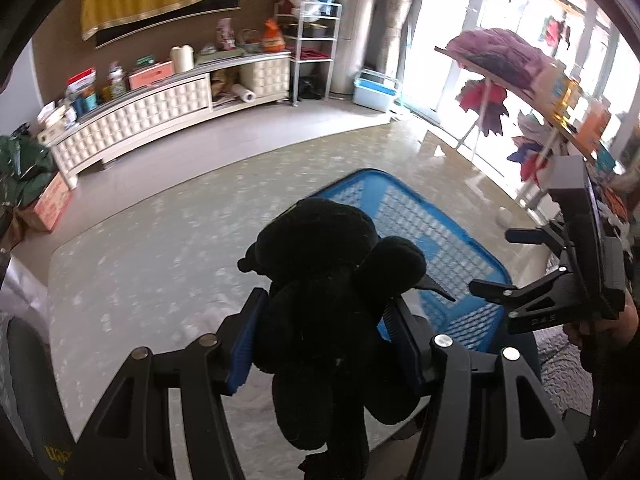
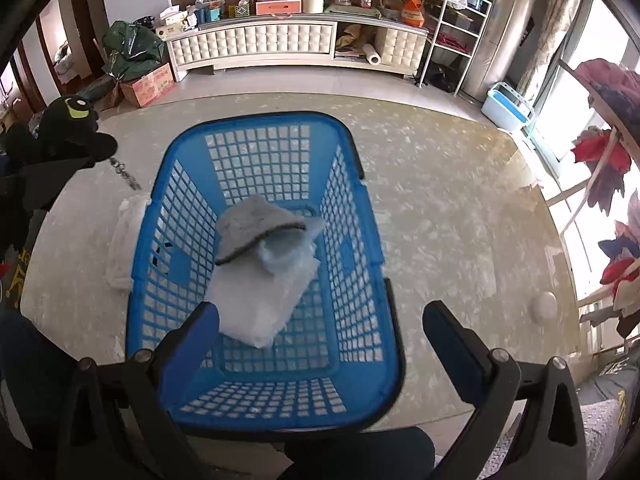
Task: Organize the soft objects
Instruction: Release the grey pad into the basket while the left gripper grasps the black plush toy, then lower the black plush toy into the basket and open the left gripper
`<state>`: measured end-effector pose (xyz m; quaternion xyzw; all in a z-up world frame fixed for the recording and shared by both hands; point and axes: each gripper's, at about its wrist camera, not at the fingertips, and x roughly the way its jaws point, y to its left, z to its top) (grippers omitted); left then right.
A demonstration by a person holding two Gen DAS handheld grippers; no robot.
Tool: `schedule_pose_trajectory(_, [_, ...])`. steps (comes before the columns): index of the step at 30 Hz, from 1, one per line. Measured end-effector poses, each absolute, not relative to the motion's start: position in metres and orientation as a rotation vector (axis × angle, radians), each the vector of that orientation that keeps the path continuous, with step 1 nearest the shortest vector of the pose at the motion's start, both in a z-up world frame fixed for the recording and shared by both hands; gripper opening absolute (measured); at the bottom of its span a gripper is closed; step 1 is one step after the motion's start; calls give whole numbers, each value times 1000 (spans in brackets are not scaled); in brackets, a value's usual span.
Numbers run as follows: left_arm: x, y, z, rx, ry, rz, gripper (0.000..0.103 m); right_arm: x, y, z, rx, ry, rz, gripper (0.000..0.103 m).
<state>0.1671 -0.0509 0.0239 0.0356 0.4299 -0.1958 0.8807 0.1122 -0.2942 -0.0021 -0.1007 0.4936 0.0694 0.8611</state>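
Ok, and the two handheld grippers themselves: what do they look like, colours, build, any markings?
Both match: the left gripper and right gripper have matte black angular linkage arms with triangular cut-outs, silver round pivot pins, and blue pads on the fingers. The right gripper's side, seen from the left wrist camera, carries small pale lettering, too small to read. No cables or sleeves are visible.
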Motion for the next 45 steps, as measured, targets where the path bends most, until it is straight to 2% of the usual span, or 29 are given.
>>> schedule_pose_trajectory(16, [187, -141, -3, 165, 982, -541, 56, 111, -319, -9, -142, 1034, 143, 102])
schedule_pose_trajectory(18, [191, -150, -7, 175, 993, -553, 47, 113, -321, -9, -132, 1032, 143, 102])
schedule_pose_trajectory(20, [193, -156, -11, 183, 999, -560, 47, 114, -324, -10, -124, 1030, 141, 102])
schedule_pose_trajectory(24, [203, -166, -24, 199, 1031, -556, 40, 116, -325, -16, -121, 1041, 140, 102])
schedule_pose_trajectory(33, [213, -181, -57, 209, 1130, -555, 40, 121, -321, -27, -110, 1065, 157, 102])
schedule_pose_trajectory(45, [216, -187, -72, 233, 1181, -556, 40, 126, -325, -38, -81, 1091, 179, 102])
